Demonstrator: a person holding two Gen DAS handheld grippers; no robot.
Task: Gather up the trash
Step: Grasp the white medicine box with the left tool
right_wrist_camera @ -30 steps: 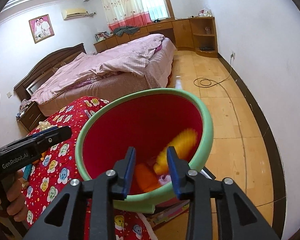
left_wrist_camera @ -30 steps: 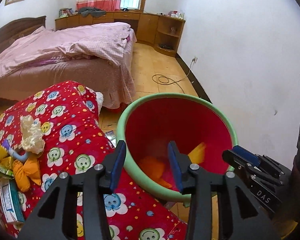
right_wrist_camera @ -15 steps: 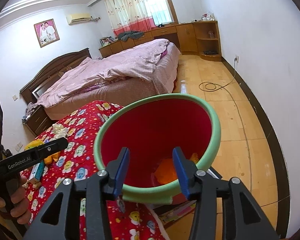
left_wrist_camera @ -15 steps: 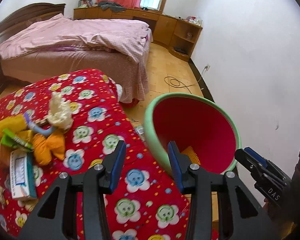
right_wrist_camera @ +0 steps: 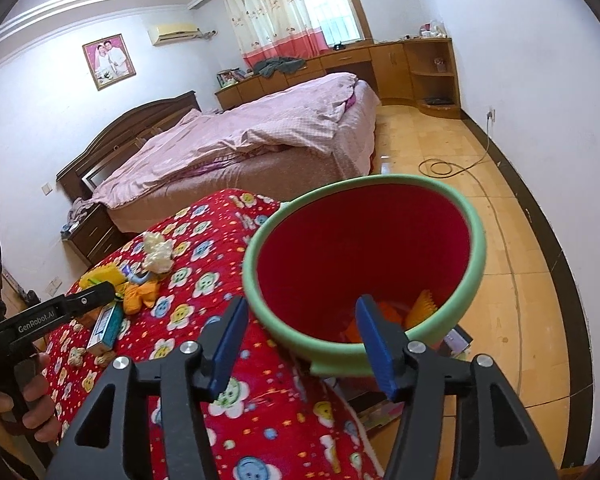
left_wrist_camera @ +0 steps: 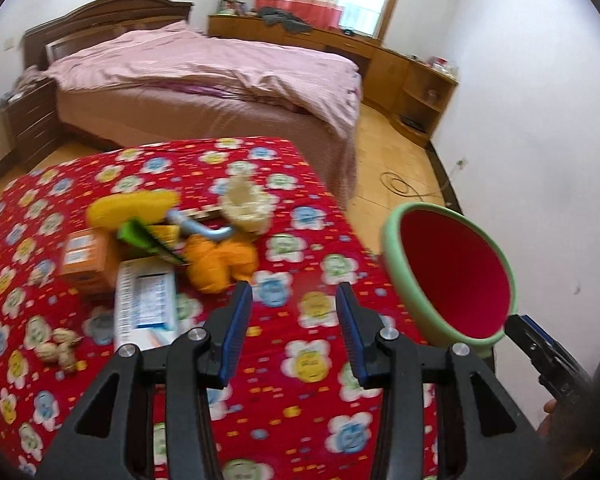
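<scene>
Left claw swung tableward, trash blurred

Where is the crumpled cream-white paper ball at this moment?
In the left wrist view the crumpled cream-white paper ball lies on the red flower-patterned cloth, at the far end of the trash pile, just behind the orange peel.

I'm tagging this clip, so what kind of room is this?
A bedroom, most likely in a home: a bed with a pink cover, a curtained window, and a wooden cabinet along the wall.

Printed cloth cover — matt
</scene>
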